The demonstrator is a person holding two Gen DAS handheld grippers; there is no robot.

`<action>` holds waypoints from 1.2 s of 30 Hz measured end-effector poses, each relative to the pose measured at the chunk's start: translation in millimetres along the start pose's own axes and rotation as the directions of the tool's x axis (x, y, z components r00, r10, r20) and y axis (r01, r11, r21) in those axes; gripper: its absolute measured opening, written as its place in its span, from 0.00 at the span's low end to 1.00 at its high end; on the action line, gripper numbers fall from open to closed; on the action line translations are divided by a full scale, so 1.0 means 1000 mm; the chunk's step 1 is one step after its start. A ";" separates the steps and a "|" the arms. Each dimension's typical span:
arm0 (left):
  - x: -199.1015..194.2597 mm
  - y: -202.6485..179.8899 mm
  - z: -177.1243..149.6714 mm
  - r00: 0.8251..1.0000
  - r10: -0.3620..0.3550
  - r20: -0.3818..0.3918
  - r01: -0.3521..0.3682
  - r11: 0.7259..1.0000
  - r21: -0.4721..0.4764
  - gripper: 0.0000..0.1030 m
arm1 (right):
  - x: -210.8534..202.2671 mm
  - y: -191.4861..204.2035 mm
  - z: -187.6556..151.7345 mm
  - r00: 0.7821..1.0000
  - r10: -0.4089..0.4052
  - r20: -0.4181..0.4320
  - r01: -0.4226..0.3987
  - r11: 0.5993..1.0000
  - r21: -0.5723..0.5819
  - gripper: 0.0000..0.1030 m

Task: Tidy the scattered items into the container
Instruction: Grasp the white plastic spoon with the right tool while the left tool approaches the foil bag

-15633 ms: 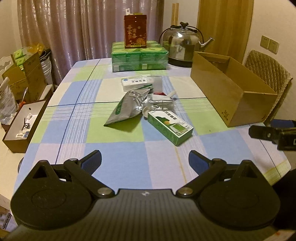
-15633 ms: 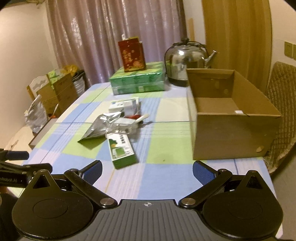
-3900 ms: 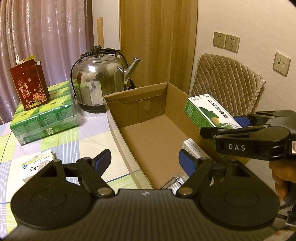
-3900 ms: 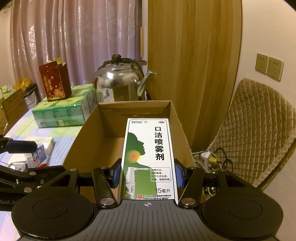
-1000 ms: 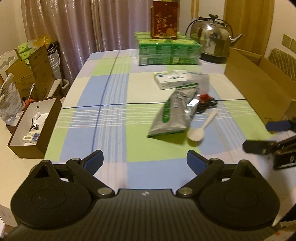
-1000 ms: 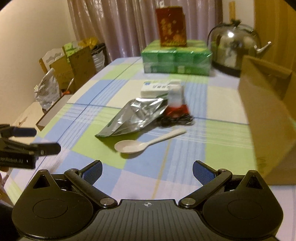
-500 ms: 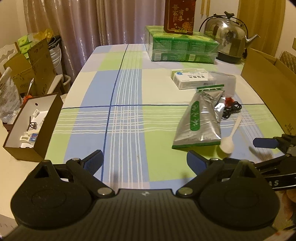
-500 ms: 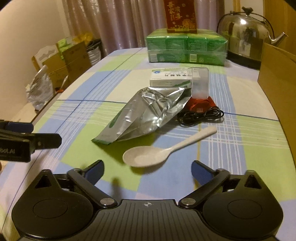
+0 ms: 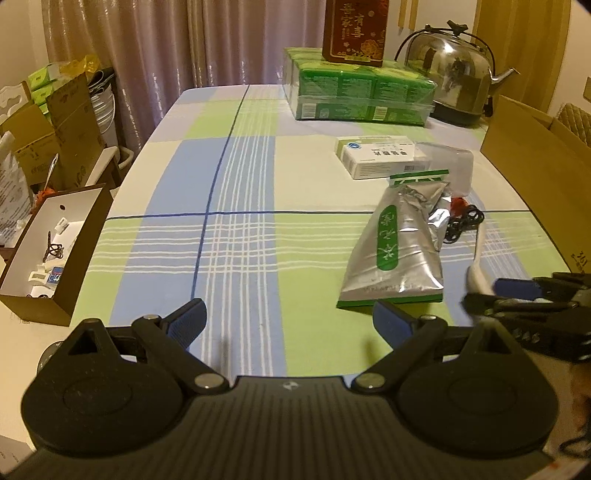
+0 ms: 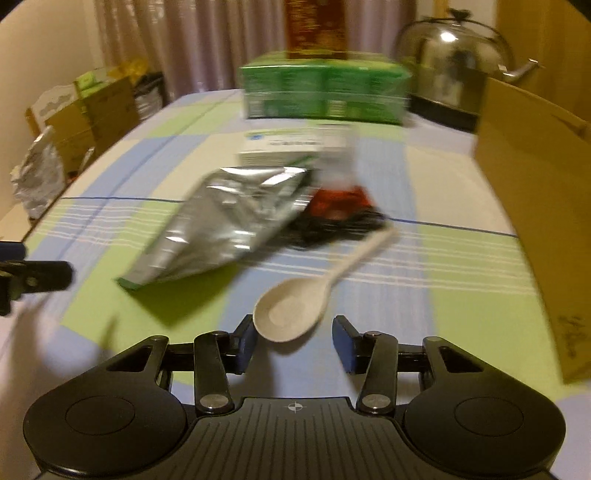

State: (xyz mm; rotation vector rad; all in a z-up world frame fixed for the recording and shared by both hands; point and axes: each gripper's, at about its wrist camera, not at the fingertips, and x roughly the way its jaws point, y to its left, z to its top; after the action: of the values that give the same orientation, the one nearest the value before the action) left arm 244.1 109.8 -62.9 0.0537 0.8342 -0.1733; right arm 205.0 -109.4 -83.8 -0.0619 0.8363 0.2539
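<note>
Spoon [image 10: 295, 310], cream plastic, lies on the checked tablecloth [image 9: 240, 206] w/ its bowl between the blue pads of the right gripper [image 10: 293, 345]; jaws part-way apart, bowl just by the left pad, contact can't be judged (right-wrist view motion-blurred). Handle points up-right toward a tangle of black cable [image 10: 332, 225] and a red item [image 10: 340, 199] w/ a clear cap.

Left gripper [image 9: 288, 325]: jaws wide apart, nothing between them, over bare cloth near the table's front edge. Left-wrist view shows the right gripper at far right, low over the spoon.

Other loose items, mid-table:
- silver foil pouch [image 9: 399, 243], green oval label w/ white Chinese script, not legible; green strip along its bottom edge; lies just left of the spoon
- white carton [image 9: 376, 158], blue round logo + a line of Chinese characters, behind the pouch

Container: open cardboard box [image 9: 535, 170] at the table's right edge, small print "301"-like on its near corner, unclear.

Back of table: shrink-wrapped block of green packs [image 9: 354, 96], red-brown box [image 9: 354, 29] on top w/ gold characters "有喜" readable, steel kettle [image 9: 450, 74] beside it
</note>
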 end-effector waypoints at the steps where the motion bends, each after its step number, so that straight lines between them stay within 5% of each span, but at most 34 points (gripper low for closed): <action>1: 0.000 -0.002 0.001 1.000 -0.004 0.000 0.004 1.000 0.003 0.92 | -0.003 -0.009 -0.001 1.000 -0.017 -0.002 0.017 1.000 0.010 0.41; 6: 0.002 -0.016 0.008 1.000 -0.028 0.004 0.028 0.999 0.026 0.92 | -0.014 -0.033 -0.006 1.000 -0.025 0.001 0.025 0.999 0.049 0.42; 22: 0.029 -0.043 0.038 0.997 -0.073 0.008 0.072 0.995 0.074 0.92 | 0.007 -0.023 0.010 0.999 -0.032 0.035 0.028 0.994 0.108 0.47; 27: 0.034 -0.050 0.043 0.996 -0.093 0.006 0.093 0.992 0.090 0.92 | 0.004 -0.031 0.008 0.998 -0.052 0.030 0.050 0.996 0.073 0.07; 36: 0.055 -0.078 0.053 0.990 -0.137 -0.031 0.140 0.973 0.185 0.92 | -0.010 -0.053 -0.006 0.997 -0.063 0.042 0.062 0.998 0.017 0.07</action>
State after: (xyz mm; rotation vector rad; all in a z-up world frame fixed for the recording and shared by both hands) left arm 305.5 19.9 -65.9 0.1734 0.8378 -0.3831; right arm 207.9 -163.8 -82.8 -0.0677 0.7930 0.1889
